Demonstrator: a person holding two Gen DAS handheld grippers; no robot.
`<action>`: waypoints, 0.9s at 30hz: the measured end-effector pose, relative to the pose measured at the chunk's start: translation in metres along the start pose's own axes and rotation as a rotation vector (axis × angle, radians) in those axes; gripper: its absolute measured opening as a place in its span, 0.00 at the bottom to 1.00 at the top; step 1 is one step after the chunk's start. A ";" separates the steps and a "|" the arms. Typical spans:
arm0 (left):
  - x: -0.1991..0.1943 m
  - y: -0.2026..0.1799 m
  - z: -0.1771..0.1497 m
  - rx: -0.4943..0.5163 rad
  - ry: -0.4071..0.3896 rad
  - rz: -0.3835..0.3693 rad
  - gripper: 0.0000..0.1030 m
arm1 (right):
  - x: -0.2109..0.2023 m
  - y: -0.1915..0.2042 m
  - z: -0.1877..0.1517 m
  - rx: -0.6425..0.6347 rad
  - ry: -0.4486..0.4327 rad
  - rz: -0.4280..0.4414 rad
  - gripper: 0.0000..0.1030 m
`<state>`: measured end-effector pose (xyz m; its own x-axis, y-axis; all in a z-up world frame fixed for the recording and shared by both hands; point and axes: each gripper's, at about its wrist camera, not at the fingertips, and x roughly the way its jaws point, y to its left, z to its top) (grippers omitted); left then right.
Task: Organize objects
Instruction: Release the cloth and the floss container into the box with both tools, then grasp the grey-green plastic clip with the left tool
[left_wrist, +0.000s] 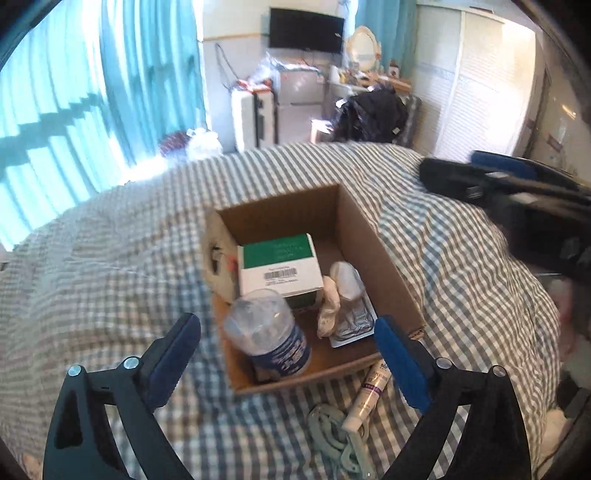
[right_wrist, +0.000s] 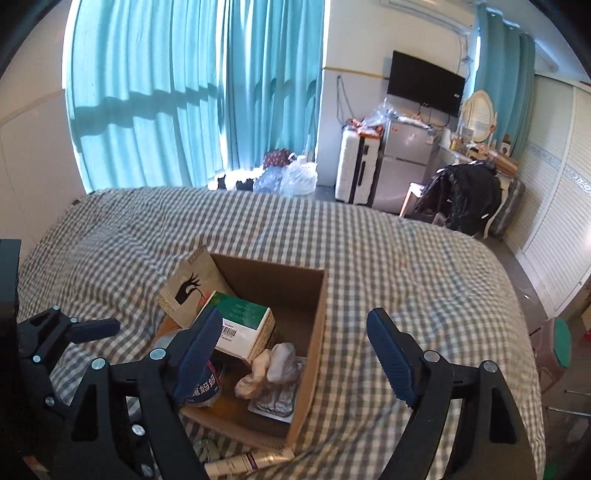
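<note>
Sorting loose items into a cardboard box (left_wrist: 373, 240) on a soft checked bed (left_wrist: 110, 258), both claws released and empty.

The smooth tube (left_wrist: 365, 395) and the pale coiled cord (left_wrist: 332, 428) are left on the quilt just outside the box. The left claw (left_wrist: 288, 354) and right claw (right_wrist: 291, 354) are held spread above it. The light box could be tipped on the yielding bedding, or the upright plastic jar (left_wrist: 266, 336) knocked over, if a claw is lowered carelessly; the slick tube may be squeezed out of a grip.

Coiled cable (left_wrist: 338, 439), perhaps, cut off below.
</note>
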<state>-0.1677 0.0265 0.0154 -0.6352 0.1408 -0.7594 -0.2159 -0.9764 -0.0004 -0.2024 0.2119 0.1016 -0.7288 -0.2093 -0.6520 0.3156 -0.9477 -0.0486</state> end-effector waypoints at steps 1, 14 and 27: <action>-0.011 0.000 -0.001 -0.006 -0.010 0.015 0.96 | -0.013 -0.003 0.002 0.008 -0.013 0.006 0.79; -0.054 0.004 -0.062 -0.243 -0.047 0.276 0.99 | -0.102 -0.019 -0.060 0.028 -0.086 0.027 0.92; 0.056 -0.043 -0.148 -0.253 0.157 0.138 0.99 | 0.010 -0.019 -0.174 0.047 0.155 0.024 0.92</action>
<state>-0.0842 0.0524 -0.1232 -0.5189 -0.0035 -0.8548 0.0677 -0.9970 -0.0370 -0.1104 0.2697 -0.0357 -0.6175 -0.1958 -0.7618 0.3003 -0.9538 0.0017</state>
